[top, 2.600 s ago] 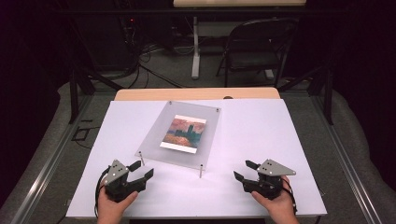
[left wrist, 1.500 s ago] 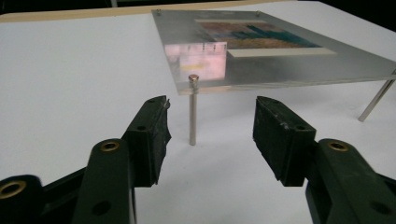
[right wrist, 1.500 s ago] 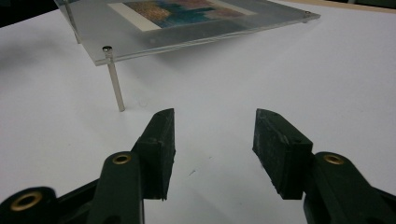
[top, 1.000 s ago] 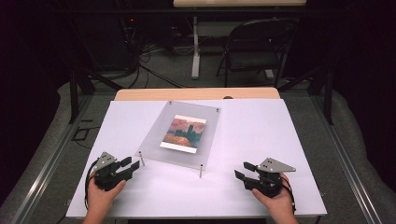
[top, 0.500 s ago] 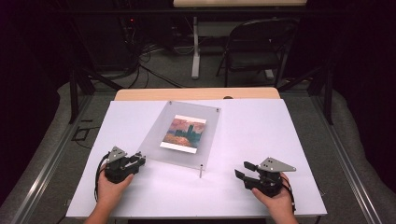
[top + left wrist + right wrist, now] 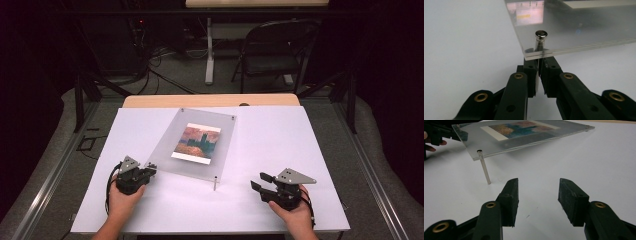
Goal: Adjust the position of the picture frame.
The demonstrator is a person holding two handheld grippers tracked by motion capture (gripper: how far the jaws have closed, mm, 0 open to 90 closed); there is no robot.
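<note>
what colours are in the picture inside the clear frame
Orange and pink sky over teal blue, with a white border; the picture in the clear frame shows best in the high view.

left gripper [image 6: 148, 169]: black body, grey 3-cornered plate on top, black cable loop behind.
right gripper [image 6: 261, 181]: same build, plate bigger in view.
jaws: black blocks w/ brass-ringed pivots, small dark screw holes.
forearms: bare, no sleeves.

It looked like a lab or recording studio: black curtains hung all around, loose cables [image 6: 165, 75] ran across the grey carpet on the far side, a folding chair [image 6: 272, 50] stood beyond the white-covered surface [image 6: 280, 135], and metal rails [image 6: 45, 185] framed it.
</note>
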